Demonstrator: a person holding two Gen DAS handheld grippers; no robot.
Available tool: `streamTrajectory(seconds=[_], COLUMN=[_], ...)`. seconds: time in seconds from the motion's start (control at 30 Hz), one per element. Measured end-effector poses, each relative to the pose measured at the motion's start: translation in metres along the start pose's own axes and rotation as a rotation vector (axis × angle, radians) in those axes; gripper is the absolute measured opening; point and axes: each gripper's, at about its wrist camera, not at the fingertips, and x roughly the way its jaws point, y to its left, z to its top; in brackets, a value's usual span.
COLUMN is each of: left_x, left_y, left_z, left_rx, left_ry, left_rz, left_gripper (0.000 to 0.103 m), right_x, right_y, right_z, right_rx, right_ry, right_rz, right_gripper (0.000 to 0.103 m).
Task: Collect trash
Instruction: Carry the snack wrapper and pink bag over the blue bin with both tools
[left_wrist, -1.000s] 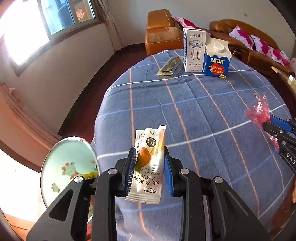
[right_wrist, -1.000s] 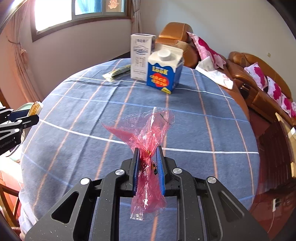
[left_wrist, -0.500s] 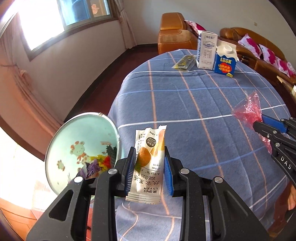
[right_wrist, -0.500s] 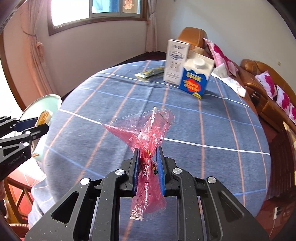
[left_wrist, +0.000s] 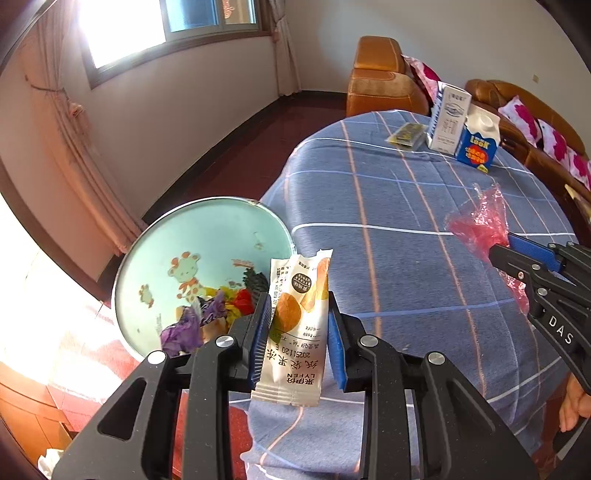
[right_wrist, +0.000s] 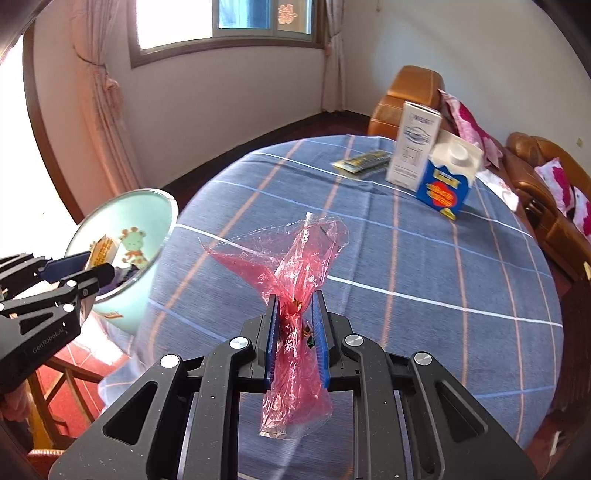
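Observation:
My left gripper (left_wrist: 297, 325) is shut on a white snack wrapper (left_wrist: 295, 325) with orange fruit print, held upright at the table's left edge. Just beyond it stands a mint-green trash bin (left_wrist: 207, 236) with a cartoon giraffe, holding several colourful wrappers (left_wrist: 221, 310). My right gripper (right_wrist: 294, 325) is shut on a crumpled pink plastic bag (right_wrist: 295, 266) above the blue checked tablecloth (right_wrist: 424, 266). In the right wrist view the bin (right_wrist: 129, 295) sits at the left with the left gripper (right_wrist: 88, 269) over it. The pink bag (left_wrist: 480, 221) and right gripper (left_wrist: 498, 251) show at the right of the left wrist view.
A white milk carton (right_wrist: 413, 147), a blue carton (right_wrist: 448, 177) and a flat yellow-green packet (right_wrist: 364, 162) stand at the table's far side. Orange leather sofas (left_wrist: 384, 77) with pink cushions lie beyond. A wooden chair frame (right_wrist: 55, 387) sits below the bin.
Both grippers have swung left with their loads still held. The bin has come from the left wrist view's lower left corner to just ahead of the wrapper, and it now shows larger in the right wrist view.

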Motion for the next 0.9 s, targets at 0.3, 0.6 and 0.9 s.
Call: streamTrajectory(seconds=[0.3,0.6,0.9], left_x=[-0.007,-0.010,-0.008], left_y=[0.029,0.062,0.088], left_z=[-0.005,-0.011,-0.013], left_rx=[-0.055,-0.119,-0.178], left_ry=[-0.011,-0.014,-0.011], left_rz=[0.032,0.063,0.088], left_gripper=[0.029,0.029,0.029], right_x=[0.004,0.009,0.014], right_y=[0.033,0.064,0.090], right_z=[0.014,0.028,0.040], right_rx=[-0.032,-0.070,-0.087], right_ry=[-0.012,-0.018,-0.021], right_rz=[0.058,0.102,0.148], right_gripper=[0.019,0.019,0.019])
